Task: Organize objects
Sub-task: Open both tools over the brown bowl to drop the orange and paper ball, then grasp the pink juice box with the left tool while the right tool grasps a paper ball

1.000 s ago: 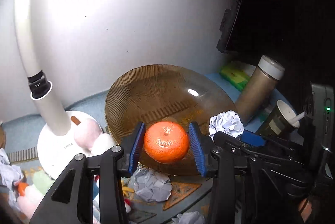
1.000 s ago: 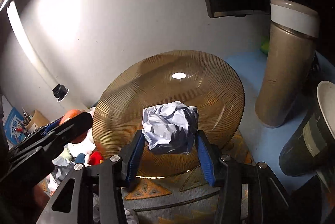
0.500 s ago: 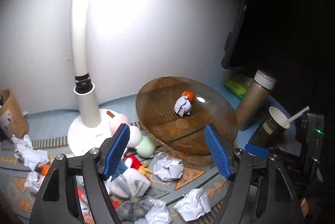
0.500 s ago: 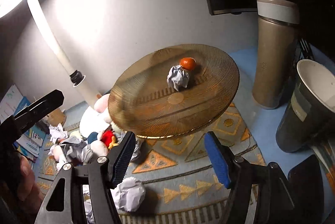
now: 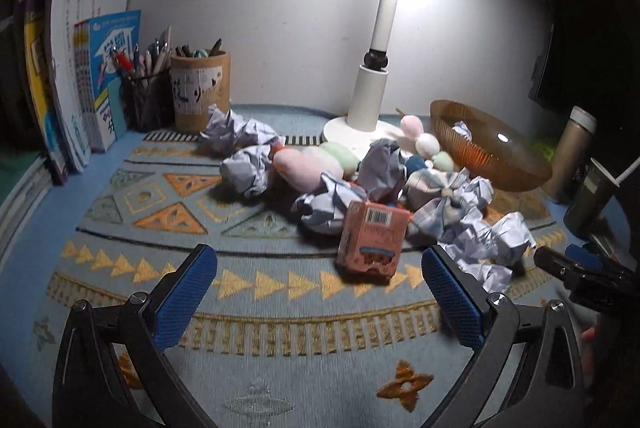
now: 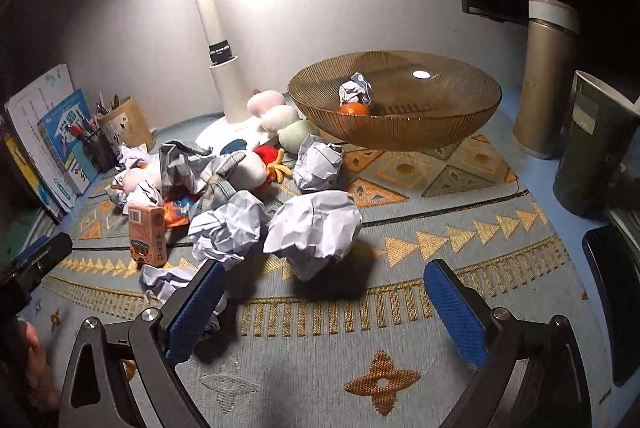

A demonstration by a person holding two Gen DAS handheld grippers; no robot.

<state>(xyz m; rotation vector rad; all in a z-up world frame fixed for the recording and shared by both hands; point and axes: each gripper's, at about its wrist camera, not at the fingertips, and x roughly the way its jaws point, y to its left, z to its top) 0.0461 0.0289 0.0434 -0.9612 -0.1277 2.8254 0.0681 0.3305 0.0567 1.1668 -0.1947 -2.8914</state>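
Left claw (image 5: 320, 290) wide, nothing between the pads, hanging over the patterned mat (image 5: 248, 228); pink carton (image 5: 372, 238) stands just ahead of it, slightly right of centre. Right claw (image 6: 324, 302) also wide and empty, with a big paper ball (image 6: 316, 234) right in front of the gap and a second ball (image 6: 230, 226) touching it on the left. Behind those: heap of crumpled paper and plush toys (image 6: 256, 168) around the lamp base (image 5: 352, 130). Amber bowl (image 6: 440, 132) sits on the right side of the tabletop, holding an orange (image 6: 354, 108) with a paper ball (image 6: 355, 89) against it. Flask (image 6: 546, 76) and cup (image 6: 592, 144) right of bowl; pen pot (image 5: 200, 90) and books (image 5: 88, 76) far left.
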